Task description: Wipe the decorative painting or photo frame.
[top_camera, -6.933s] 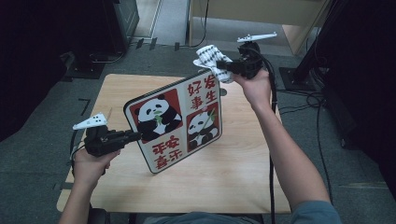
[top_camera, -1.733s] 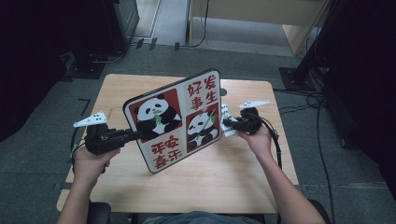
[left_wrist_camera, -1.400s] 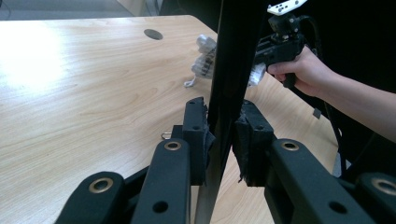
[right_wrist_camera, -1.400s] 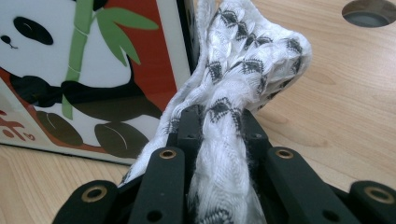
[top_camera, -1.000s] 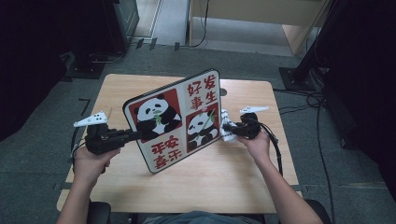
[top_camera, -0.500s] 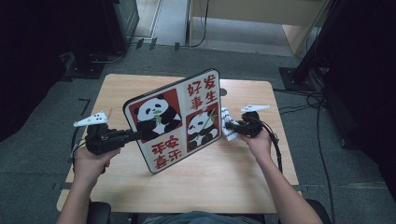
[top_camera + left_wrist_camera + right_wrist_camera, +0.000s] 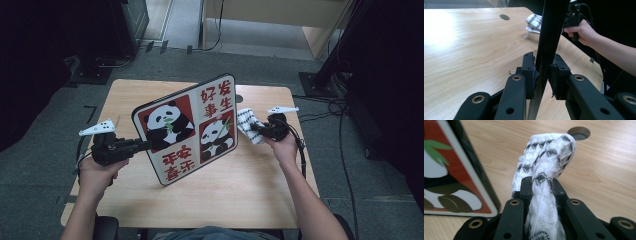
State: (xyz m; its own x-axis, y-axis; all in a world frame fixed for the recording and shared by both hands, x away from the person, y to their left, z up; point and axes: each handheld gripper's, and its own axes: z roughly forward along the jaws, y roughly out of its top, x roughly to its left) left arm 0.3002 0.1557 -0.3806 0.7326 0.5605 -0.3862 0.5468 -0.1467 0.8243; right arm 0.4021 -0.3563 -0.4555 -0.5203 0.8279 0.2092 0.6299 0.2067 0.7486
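One overhead camera, two riding close on the grippers.
The high view looks down on the light wooden table [image 7: 250, 185]; both gripper views skim it toward its far edge.

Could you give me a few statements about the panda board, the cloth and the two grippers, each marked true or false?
1. The left gripper is clamped on the edge of the panda board. True.
2. The right gripper is open and holds nothing. False: it is shut on the white patterned cloth.
3. The board lies flat on the table. False: it stands tilted up on its lower edge.
4. The cloth is at the board's right side in the high view. True.
5. The table has a round hole in its top. True.
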